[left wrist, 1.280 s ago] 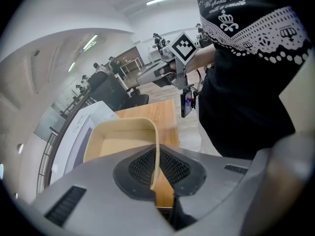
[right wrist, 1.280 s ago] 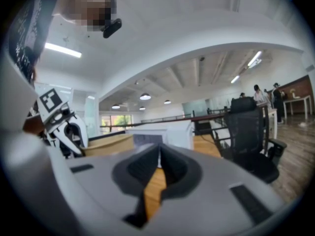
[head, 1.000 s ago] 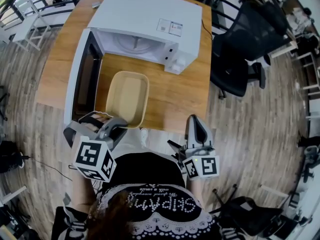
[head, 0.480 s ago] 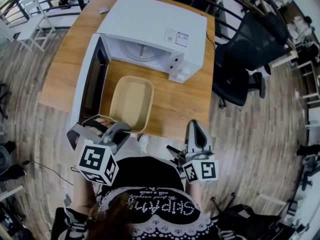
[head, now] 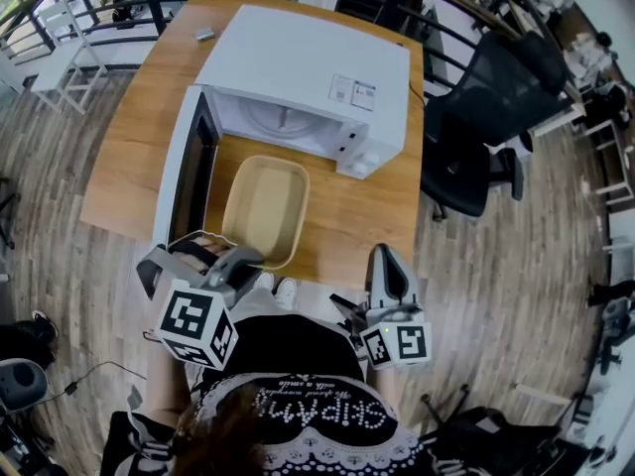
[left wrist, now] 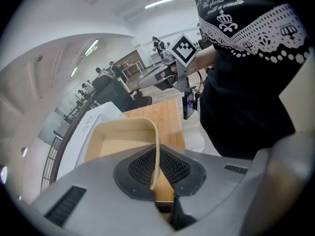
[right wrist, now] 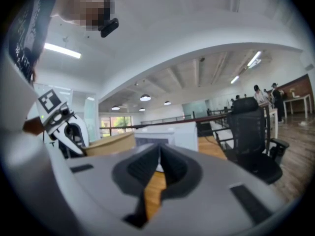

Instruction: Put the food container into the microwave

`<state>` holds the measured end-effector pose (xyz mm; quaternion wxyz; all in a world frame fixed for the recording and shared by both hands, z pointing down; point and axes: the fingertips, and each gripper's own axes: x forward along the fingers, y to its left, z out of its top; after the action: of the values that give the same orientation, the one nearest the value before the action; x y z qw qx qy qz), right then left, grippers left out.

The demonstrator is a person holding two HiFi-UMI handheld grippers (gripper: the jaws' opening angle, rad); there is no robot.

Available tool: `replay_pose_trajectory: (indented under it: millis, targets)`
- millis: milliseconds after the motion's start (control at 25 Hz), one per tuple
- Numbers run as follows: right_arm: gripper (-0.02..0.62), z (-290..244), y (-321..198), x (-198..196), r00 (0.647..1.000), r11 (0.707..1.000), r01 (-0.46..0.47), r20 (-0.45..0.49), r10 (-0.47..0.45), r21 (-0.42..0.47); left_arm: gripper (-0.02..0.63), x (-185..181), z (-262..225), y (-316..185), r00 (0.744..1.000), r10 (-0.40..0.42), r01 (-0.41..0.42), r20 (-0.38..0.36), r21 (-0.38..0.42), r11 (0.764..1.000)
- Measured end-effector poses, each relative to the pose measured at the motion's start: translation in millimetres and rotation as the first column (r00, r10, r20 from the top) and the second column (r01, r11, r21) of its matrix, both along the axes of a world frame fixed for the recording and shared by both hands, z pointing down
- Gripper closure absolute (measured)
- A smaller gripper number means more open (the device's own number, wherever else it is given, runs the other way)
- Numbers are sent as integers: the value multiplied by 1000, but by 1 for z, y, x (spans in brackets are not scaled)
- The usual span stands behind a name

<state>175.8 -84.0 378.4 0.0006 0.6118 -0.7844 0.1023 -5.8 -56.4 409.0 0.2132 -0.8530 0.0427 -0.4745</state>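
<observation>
The beige container [head: 264, 209] sat mid-frame on the table [head: 349, 216], just before the open microwave [head: 308, 67]. The left gripper [head: 220, 258] was clamped on its thin near rim. The right gripper [head: 387, 264], at lower right, was closed on nothing. The container looked light, stiff and empty, though I judged a one-sided hold might tip it. The microwave's sticker [head: 352, 91] was too small to read.

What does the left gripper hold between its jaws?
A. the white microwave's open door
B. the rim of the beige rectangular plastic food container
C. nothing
B: the left gripper has its jaws closed on the thin rim of the beige rectangular plastic food container, as the left gripper view shows.
</observation>
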Motion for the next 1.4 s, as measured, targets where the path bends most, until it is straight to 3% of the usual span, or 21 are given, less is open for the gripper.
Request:
replay_pose_trajectory:
  millis: [600,1400]
  targets:
    - [561,-8,-9,5,1000,1000,-24,-6,24,10,561,-3,6,-11,999,7,-6,35,-22,1000]
    - [561,-6,-4,17,998,998,-57,1,57,7,561,8,11,-25,999,35,-34,27,-32,999]
